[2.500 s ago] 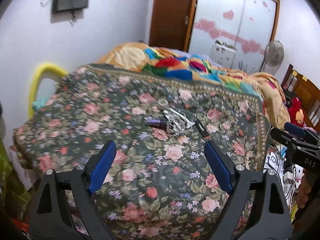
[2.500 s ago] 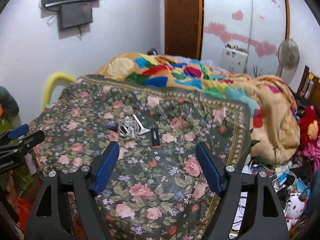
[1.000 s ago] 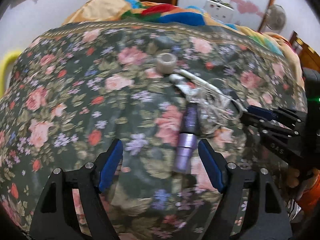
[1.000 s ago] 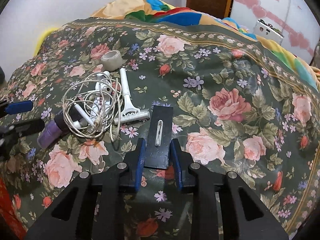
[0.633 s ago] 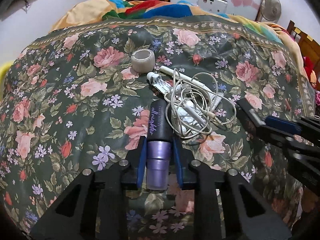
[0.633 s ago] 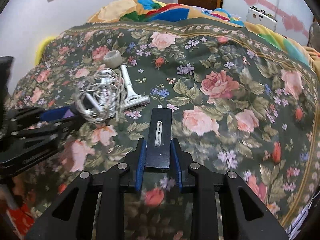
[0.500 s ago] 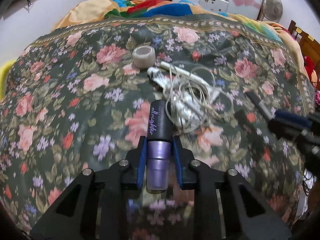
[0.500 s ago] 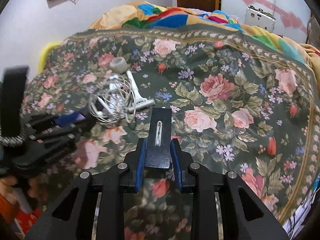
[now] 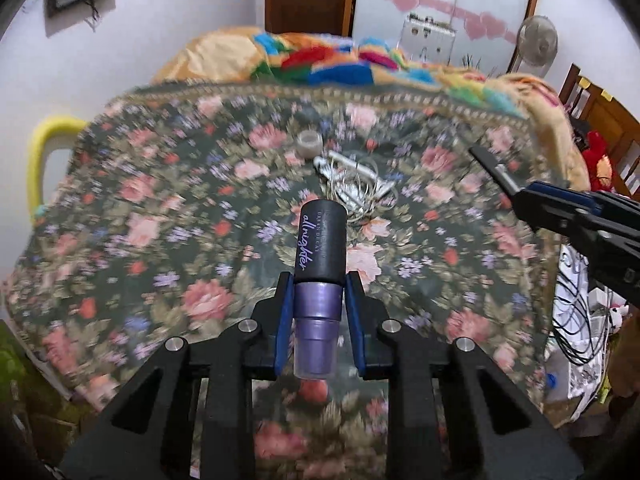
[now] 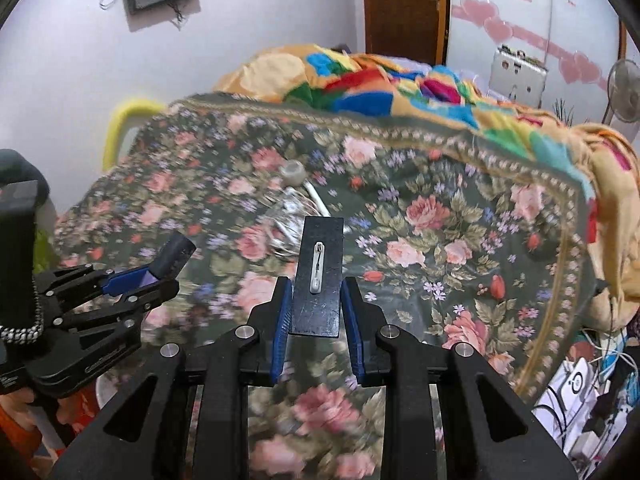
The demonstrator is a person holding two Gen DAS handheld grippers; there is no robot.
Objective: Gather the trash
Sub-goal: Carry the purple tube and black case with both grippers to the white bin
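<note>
Left gripper [image 9: 318,314] clamped on purple tube [image 9: 320,268], right gripper [image 10: 316,308] pinching black card [image 10: 319,276], both off the bed [image 9: 160,200]; cable tangle [image 9: 354,190] remaining at twelve o'clock; shallow, edge-only pinch risking card slipping

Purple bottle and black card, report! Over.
Left tool shut on purple bottle. Right tool shut on black card. Nothing blocking.

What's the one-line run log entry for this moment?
left gripper: shut on purple bottle | right gripper: shut on black card | white cable: on floral blanket
</note>
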